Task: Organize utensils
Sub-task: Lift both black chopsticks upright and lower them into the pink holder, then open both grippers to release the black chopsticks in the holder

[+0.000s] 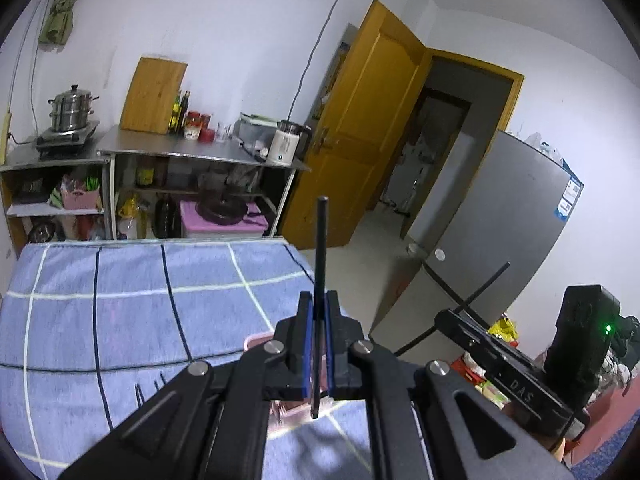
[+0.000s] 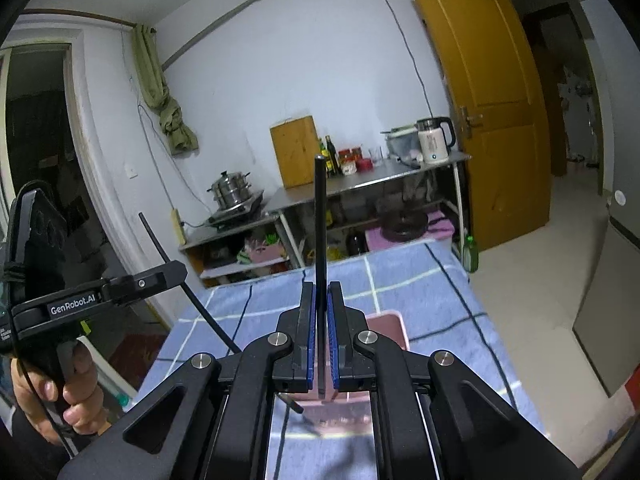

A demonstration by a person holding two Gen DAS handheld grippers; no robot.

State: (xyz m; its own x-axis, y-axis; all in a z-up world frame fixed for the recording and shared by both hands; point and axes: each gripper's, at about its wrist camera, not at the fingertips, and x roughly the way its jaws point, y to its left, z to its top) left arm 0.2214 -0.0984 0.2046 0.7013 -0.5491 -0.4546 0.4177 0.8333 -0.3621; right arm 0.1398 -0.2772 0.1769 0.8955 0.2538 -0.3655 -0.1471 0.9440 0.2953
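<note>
I have two grippers up over the table, each clamped on one black chopstick. The left gripper [image 1: 319, 312] has its blue pads pressed together on a thin, straight black chopstick [image 1: 321, 252] that stands nearly upright between them, its lower end poking out beneath the jaws. The right gripper [image 2: 319, 308] pinches a second black chopstick [image 2: 320, 216] the same way, upright, its tip well above the fingers. From the right wrist view I see the left gripper at the far left, held in a hand [image 2: 60, 392] with its stick angled across.

Below both grippers lies a blue checked cloth [image 1: 132, 300], soft and woven, with white and dark lines, covering the table. A pink plastic bin [image 2: 390, 326], rectangular with rounded edges, sits on it just beyond the fingers, mostly hidden by the jaws.

Farther off, against the white wall, stand two steel-topped counters [image 1: 188, 150]. On them I count one stacked steel steamer pot [image 1: 73, 108] on a burner at the left, one wooden chopping board [image 1: 154, 94] leaning upright, two dark bottles [image 1: 180, 110], a few red-lidded jars, and one white electric kettle [image 1: 285, 142] at the right end. An orange-brown wooden door [image 1: 372, 128] stands open to the right, and a grey fridge [image 1: 500, 232] sits nearer on that side.
</note>
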